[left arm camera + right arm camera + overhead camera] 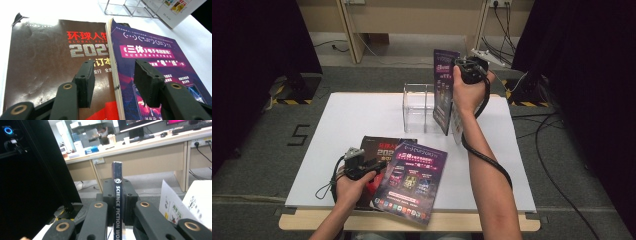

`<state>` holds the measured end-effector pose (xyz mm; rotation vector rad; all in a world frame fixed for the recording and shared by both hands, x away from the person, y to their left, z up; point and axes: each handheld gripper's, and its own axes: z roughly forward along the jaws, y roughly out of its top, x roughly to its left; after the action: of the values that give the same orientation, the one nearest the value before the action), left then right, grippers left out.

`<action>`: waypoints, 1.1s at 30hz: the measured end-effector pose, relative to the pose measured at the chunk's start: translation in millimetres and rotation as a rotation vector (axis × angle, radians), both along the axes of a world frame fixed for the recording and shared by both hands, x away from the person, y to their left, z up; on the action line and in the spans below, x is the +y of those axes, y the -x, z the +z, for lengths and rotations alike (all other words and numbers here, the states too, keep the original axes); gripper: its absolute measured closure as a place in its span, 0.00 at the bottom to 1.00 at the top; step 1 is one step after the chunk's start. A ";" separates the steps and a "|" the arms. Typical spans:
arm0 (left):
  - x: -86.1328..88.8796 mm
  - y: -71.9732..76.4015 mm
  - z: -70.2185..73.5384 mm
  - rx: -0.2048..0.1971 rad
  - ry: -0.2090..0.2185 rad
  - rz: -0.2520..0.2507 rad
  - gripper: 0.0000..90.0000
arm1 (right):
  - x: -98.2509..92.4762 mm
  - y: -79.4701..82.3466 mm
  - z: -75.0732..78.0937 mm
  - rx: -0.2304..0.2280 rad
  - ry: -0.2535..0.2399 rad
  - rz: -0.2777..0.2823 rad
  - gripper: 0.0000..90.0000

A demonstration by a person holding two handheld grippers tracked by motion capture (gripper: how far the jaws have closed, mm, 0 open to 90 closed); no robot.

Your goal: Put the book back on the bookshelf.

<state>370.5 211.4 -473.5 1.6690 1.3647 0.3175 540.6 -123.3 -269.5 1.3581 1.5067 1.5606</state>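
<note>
**Magazine clamped upright over the clear stand**

Magazine (443, 90), purple-covered, hangs upright in the right gripper (471, 70), upper centre-right of the high view. Jaws pressed flat on both sides of its spine; in the right gripper view the spine (117, 195) rises straight between the two pads, white lettering running down it. The person's right hand (468, 92) wraps the gripper body, cable trailing down along the forearm. A loose white printed sheet (175, 206) shows at lower right of that view, just beside the held magazine.

Clear acrylic stand (418, 107) sits just left of the magazine, on the far middle of the white table top (352, 120). Whether the magazine's lower edge touches the stand or the table: cannot tell.

Left gripper (362, 165), lower left of the high view, in the person's left hand (351, 187). Jaws stand partly apart with nothing between them. In the left gripper view they hover over two magazines lying flat: a dark brown one (50, 62) at left, and a purple one (155, 60) overlapping its right edge. Pads sit astride that overlap; contact with the covers not clear.
</note>
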 end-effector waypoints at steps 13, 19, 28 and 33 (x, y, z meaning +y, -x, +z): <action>-0.1 -0.2 -1.7 0.001 -0.003 -0.005 0.56 | 10.5 -13.7 -14.2 -0.042 0.049 -0.024 0.94; -1.6 -0.2 -3.6 0.007 -0.006 -0.012 0.56 | 9.8 -6.7 -27.0 -0.048 0.073 -0.028 0.93; -2.1 0.2 -3.4 0.008 -0.002 -0.011 0.56 | 6.6 28.9 -32.7 -0.006 0.107 0.018 0.92; -2.9 0.9 -2.4 0.008 0.002 -0.011 0.56 | -2.7 45.0 -32.4 0.057 0.110 0.055 0.91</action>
<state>369.6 208.5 -475.9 1.6772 1.3609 0.3030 495.7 -126.0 -301.9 1.3187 1.6518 1.4607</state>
